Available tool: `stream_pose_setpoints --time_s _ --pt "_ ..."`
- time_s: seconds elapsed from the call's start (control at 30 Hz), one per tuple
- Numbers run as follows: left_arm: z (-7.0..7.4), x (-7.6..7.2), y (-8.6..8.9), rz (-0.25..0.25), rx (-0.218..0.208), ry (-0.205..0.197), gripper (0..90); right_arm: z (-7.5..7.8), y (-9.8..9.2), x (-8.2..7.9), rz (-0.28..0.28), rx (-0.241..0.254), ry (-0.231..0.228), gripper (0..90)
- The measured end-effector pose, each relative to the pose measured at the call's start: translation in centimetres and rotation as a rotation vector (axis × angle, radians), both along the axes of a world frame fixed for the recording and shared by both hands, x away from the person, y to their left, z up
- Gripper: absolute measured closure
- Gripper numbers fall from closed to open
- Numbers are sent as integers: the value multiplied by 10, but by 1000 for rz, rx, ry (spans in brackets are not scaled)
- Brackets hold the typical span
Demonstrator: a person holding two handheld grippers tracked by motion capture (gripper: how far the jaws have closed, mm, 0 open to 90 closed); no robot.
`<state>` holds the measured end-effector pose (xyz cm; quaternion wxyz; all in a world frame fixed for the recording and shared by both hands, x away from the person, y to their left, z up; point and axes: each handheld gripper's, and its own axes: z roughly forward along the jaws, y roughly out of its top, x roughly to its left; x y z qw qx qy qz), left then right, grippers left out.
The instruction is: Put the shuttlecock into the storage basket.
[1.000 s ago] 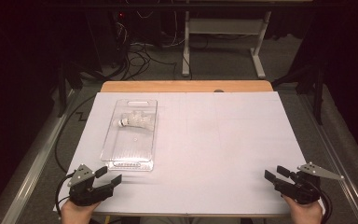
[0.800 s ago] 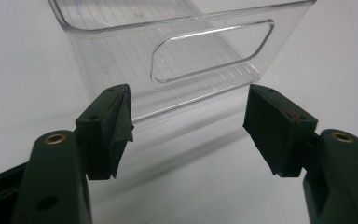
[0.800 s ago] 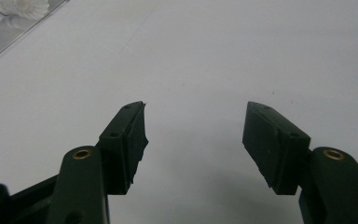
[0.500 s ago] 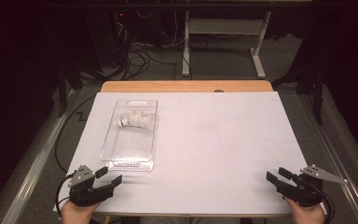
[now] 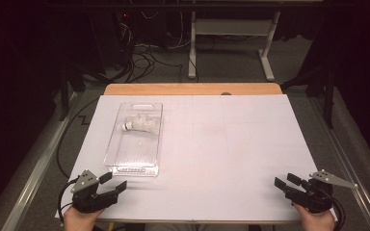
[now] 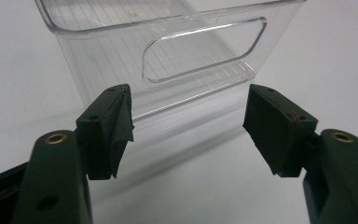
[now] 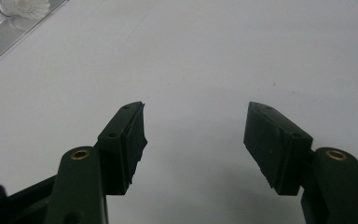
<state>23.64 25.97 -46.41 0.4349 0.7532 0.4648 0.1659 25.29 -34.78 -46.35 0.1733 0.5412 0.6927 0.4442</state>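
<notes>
Clear bin (image 5: 136, 144) near left table edge (image 5: 79, 159), open sheet rightward

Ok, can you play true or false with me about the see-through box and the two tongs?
1. The clear plastic bin sits on the left side of the white table. True.
2. A white feathered shuttlecock lies inside the bin. True.
3. The left tongs are squeezing the bin's handle. False: they are open, just short of it.
4. The right tongs hold the shuttlecock. False: they are open and empty above bare table.
5. The bin is flipped upside down. False: it stands open side up.
</notes>
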Motion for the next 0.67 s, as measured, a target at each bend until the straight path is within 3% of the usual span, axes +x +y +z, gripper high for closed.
stream_pose_setpoints --time_s 0.67 --pt "0 -1 1 7 -8 -2 334 0 0 1 4 -1 -5 382"
